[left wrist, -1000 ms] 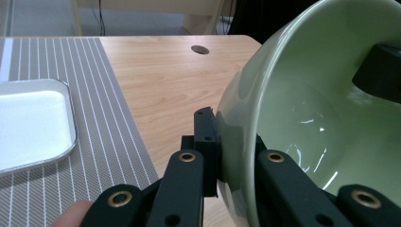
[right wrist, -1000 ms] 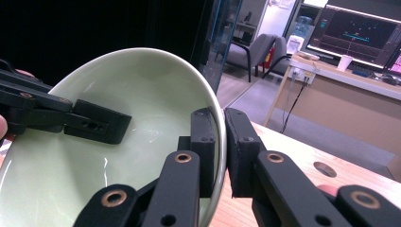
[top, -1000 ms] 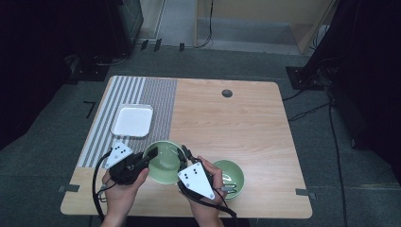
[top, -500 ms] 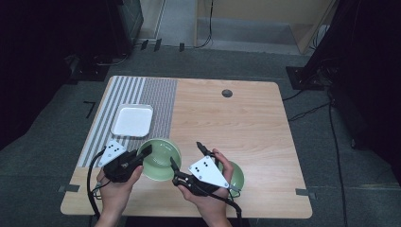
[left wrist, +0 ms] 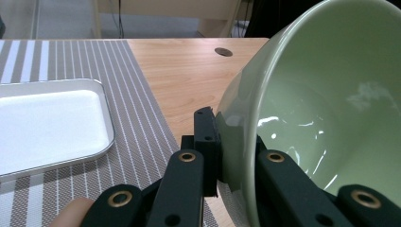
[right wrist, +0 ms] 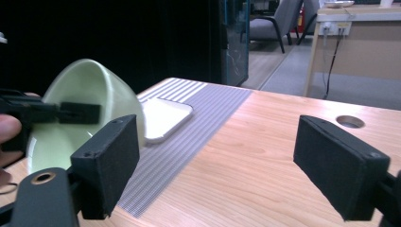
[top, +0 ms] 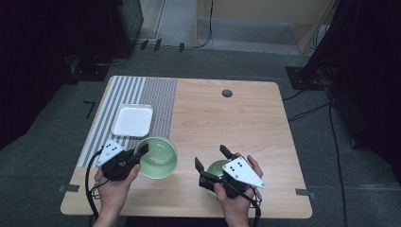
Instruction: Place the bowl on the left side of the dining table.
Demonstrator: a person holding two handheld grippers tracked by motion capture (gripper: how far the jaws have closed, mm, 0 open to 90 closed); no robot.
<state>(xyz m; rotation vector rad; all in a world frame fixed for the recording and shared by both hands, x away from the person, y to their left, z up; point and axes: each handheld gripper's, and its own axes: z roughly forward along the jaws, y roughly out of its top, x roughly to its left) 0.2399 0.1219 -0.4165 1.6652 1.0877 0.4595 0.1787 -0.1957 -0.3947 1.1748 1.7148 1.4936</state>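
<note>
left gripper gripping green bowl, tilted

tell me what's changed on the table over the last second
The left hand-held gripper, shut on the rim of the green bowl, has carried it left, off the second green bowl and toward the striped mat; it now hangs tilted. The right hand-held gripper, open, has drawn back to the right over the second bowl. The white tray stayed put.
</note>
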